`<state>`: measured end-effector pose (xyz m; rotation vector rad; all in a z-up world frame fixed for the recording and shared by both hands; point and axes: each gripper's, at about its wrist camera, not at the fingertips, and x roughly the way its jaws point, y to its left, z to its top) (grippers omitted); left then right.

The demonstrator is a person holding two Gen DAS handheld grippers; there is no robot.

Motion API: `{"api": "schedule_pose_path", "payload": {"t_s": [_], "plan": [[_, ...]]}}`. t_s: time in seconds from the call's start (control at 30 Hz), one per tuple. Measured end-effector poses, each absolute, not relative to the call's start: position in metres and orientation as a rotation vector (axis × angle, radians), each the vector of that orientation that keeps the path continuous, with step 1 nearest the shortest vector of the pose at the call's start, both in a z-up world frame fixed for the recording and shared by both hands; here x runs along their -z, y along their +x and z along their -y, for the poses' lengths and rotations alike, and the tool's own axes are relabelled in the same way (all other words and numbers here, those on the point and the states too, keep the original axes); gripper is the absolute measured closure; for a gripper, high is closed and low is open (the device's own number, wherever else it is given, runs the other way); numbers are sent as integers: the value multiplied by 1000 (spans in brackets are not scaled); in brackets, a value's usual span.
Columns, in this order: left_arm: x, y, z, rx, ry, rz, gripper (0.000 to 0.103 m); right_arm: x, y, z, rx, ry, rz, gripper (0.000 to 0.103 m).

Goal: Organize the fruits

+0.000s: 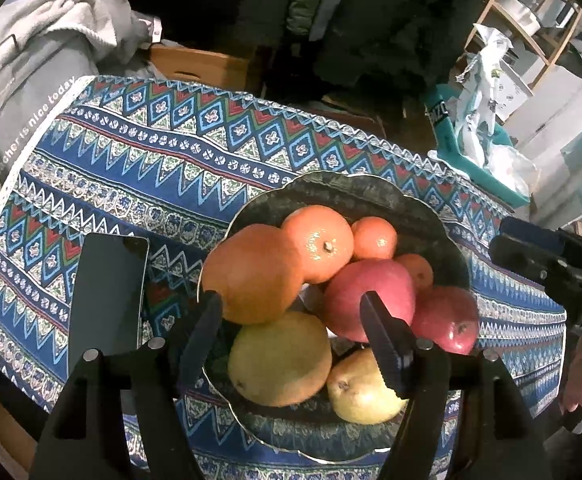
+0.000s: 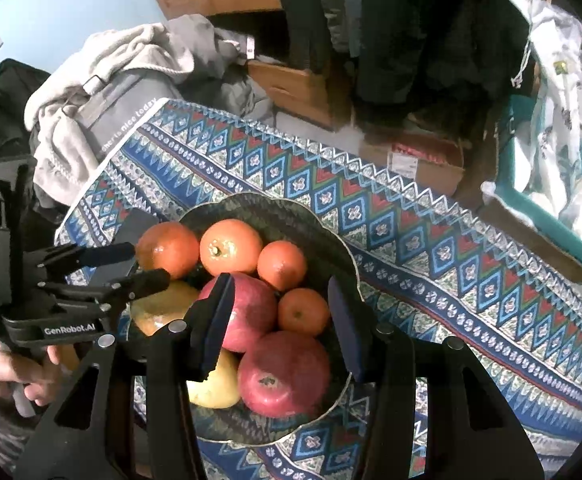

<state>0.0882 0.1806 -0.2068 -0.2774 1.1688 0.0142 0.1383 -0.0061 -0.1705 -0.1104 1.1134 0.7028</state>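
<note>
- A dark scalloped fruit bowl [image 1: 371,192] stands on a worktop covered by a blue patterned cloth [image 1: 163,152], toward the 4 o'clock part of the cloth in the left wrist view.
- All the fruit lies heaped in that bowl; none lies on the cloth.
- In the left wrist view, a large orange [image 1: 251,276] sits at the bowl's 9 o'clock, a second orange [image 1: 319,244] touching it at 11 o'clock, and a small mandarin [image 1: 374,238] at 12 o'clock.
- Another small mandarin [image 1: 419,270] is wedged at 2 o'clock, behind a red apple [image 1: 367,296] in the middle.
- A second red apple [image 1: 447,320] lies at 3 o'clock, touching the first.
- A yellow-green pear [image 1: 279,360] rests at 7 o'clock under the large orange, and a smaller yellow pear [image 1: 359,388] lies at 5 o'clock.
- The left tool [image 1: 295,340] hangs over the bowl's near side with its jaws apart; the pads press on nothing, though the yellow-green pear shows between them.
- The right tool [image 2: 283,324] also stands with jaws apart above the two apples, not gripping either.
- A hand [image 2: 11,372] holds the left tool's grip at 8 o'clock in the right wrist view.
- A dark phone [image 1: 107,296] lies flat on the cloth at 9 o'clock of the bowl, just beside it.
- A teal box [image 1: 475,160] with white bags stands beyond the worktop at 2 o'clock.
</note>
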Motion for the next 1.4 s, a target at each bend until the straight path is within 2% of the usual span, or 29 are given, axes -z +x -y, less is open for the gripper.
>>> {"api": "schedule_pose_path", "payload": {"t_s": [0.23,0.37,0.63,0.73,0.9,1.13,1.4], "plan": [[174,75,-172,-25,-263,-1110,29,148,125,16,-667,-151,-1053,49],[150,67,-163,-18,-254,-1071,24,132,117,23,-659,-150,-1014,44],[102,49,-141,17,-223,-982,21,97,101,48,-610,-137,-937,33],[88,44,-134,22,-208,-962,16,83,94,60,-583,-126,-913,31],[64,34,-122,37,-174,-918,16,61,82,76,-542,-125,-858,26],[30,18,-102,15,-97,-833,12,38,66,95,-510,-115,-797,26],[-4,7,-82,13,-46,-735,3,18,50,113,-473,-114,-736,25]]}}
